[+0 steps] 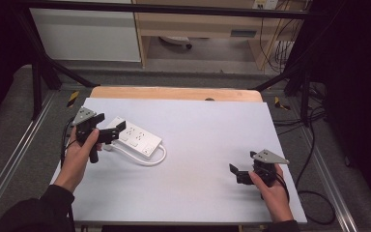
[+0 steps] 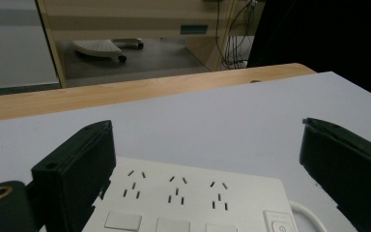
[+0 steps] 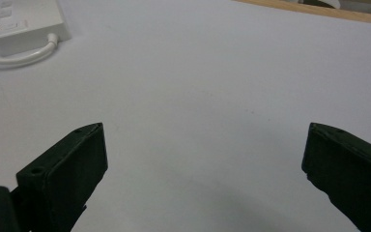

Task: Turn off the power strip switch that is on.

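Note:
A white power strip point(image 1: 136, 137) lies flat at the left of the grey table, its white cable point(image 1: 145, 159) looping along its near side. My left gripper point(image 1: 118, 131) is open at the strip's left end, its jaws on either side of that end. From the left gripper view the strip point(image 2: 193, 203) lies between and below the wide-apart jaws, with three socket groups and a row of switches showing. My right gripper point(image 1: 241, 167) is open at the near right, low over bare table. In the right gripper view the strip's end point(image 3: 26, 21) and cable point(image 3: 17, 57) sit far off at the top left.
The grey table cover point(image 1: 198, 145) ends at a wooden strip point(image 1: 174, 93) along the far side. Metal frame rails and black cables point(image 1: 314, 145) run beside the table on the floor. A wooden cabinet point(image 1: 198, 24) stands beyond.

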Available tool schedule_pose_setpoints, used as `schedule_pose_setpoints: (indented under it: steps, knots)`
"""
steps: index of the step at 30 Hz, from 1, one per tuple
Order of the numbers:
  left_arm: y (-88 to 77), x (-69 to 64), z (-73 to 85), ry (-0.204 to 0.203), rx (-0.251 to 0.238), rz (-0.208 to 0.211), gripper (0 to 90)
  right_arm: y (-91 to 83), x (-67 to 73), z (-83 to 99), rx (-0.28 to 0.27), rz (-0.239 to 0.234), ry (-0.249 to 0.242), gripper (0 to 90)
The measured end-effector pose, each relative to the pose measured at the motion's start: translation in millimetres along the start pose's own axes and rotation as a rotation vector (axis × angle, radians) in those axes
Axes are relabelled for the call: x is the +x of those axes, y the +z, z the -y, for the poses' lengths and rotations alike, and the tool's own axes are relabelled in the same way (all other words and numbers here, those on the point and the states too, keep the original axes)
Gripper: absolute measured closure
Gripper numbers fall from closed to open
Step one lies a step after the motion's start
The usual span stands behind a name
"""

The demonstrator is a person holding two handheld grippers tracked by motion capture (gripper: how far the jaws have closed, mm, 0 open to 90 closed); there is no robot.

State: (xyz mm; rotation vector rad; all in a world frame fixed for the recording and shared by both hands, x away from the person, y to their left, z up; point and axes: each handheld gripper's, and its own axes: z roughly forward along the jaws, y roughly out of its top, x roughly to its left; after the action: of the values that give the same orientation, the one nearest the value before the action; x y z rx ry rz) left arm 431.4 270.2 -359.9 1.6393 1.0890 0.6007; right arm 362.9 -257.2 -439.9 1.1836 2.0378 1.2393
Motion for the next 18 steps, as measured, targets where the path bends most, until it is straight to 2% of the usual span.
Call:
schedule_pose_setpoints:
  steps: [3, 7, 11, 15, 18]
  knots:
    - [-7.0, 0.2, 1.3, -0.004, 0.006, -0.005, 5.5, 0.5, 0.5, 0.2, 0.002, 0.0, -0.002, 2.7]
    - [-15.6, -2.7, 2.0, 0.011, 0.006, -0.002, 5.4, 0.0, 0.5, 0.1, 0.002, -0.001, -0.003, 2.5]
    - [-23.4, -7.0, 1.9, 0.013, -0.004, 0.014, 5.3, -0.1, 0.6, 0.2, 0.002, -0.004, -0.001, 2.5]
    - [-32.0, -11.6, 3.7, 0.035, -0.006, 0.022, 5.3, -0.1, 0.7, 0.3, 0.0, -0.008, 0.0, 2.4]
    - [-39.8, -13.7, 6.2, 0.027, -0.017, 0.029, 5.3, -0.2, 0.4, 0.3, -0.002, -0.008, 0.001, 2.4]
